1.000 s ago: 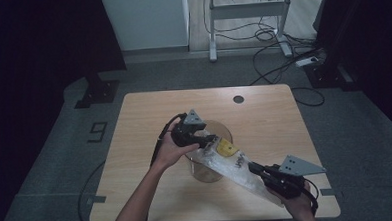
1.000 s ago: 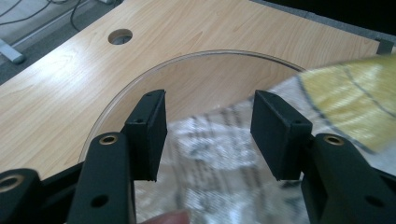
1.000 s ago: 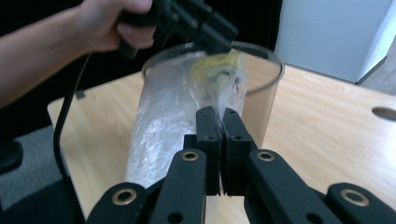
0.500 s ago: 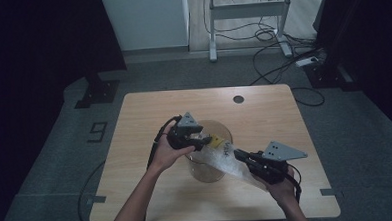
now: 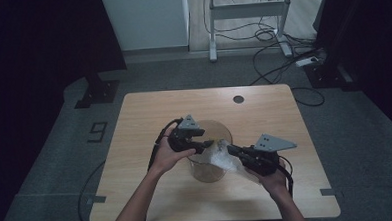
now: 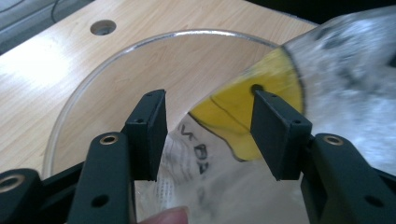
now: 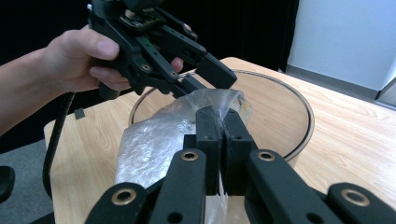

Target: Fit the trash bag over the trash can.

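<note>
Now the right gripper (image 7: 219,135) pinches the plastic bag (image 5: 225,159) over the bowl's rim (image 7: 299,100); left gripper (image 6: 208,133) jaws spread.

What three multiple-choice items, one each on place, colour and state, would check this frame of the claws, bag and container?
1. Where does the plastic bag lie?
A. across the clear round container's rim
B. on the floor
C. by the table's hole

2. What colour is the patch on the bag?
A. red
B. yellow
C. green

3. How is the right claw?
A. wide open
B. lying unheld
C. shut on the bag

Key: 1 A, the bag drapes over the rim; 2 B, yellow beside the left claw; 3 C, jaws pinch the film.
</note>
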### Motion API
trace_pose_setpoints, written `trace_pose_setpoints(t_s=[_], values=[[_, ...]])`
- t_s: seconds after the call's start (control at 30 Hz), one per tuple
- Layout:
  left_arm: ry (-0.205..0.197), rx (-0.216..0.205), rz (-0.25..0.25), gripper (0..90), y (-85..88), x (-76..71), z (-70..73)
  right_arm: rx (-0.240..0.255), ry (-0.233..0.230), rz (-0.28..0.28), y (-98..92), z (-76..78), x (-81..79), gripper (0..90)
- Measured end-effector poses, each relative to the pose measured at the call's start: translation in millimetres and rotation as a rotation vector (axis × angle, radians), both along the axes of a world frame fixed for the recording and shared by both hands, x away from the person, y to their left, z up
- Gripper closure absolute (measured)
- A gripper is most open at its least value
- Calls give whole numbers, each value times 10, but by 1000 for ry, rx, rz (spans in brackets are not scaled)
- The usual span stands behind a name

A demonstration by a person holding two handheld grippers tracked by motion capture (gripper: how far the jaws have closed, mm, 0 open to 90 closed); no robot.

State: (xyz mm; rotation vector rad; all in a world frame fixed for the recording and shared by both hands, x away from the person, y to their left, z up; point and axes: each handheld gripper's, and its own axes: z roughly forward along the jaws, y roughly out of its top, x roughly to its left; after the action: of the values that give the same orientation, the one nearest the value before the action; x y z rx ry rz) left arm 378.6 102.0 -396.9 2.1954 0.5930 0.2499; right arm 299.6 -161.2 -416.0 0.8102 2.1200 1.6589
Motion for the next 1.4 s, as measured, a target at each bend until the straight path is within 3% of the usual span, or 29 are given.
trace_pose_setpoints(t_s=[0.13,0.37,0.53,0.67,0.77,0.87,1.07,1.17,1.27,1.4], values=[[0,-34,-11,464,57,-35,44,14,12,15,5,-4,33,871],[31,-97,-77,473,144,-113,102,7,17,29,62,-19,72,866],[9,-132,-108,459,173,-178,98,16,24,33,76,8,107,866],[-11,-128,-121,432,153,-215,67,24,25,41,96,36,119,866],[-80,-124,-96,444,109,-279,32,24,21,51,118,52,115,866],[-111,-127,-95,516,85,-311,26,24,14,60,132,66,110,864],[-128,-129,-103,762,49,-347,24,30,6,72,133,93,109,861],[-127,-118,-95,849,35,-348,10,23,-19,65,124,119,78,800],[-111,-134,-67,889,74,-336,-6,9,-84,29,102,184,-31,693],[-97,-158,-41,898,167,-320,0,37,-121,-5,-8,265,-176,645]])
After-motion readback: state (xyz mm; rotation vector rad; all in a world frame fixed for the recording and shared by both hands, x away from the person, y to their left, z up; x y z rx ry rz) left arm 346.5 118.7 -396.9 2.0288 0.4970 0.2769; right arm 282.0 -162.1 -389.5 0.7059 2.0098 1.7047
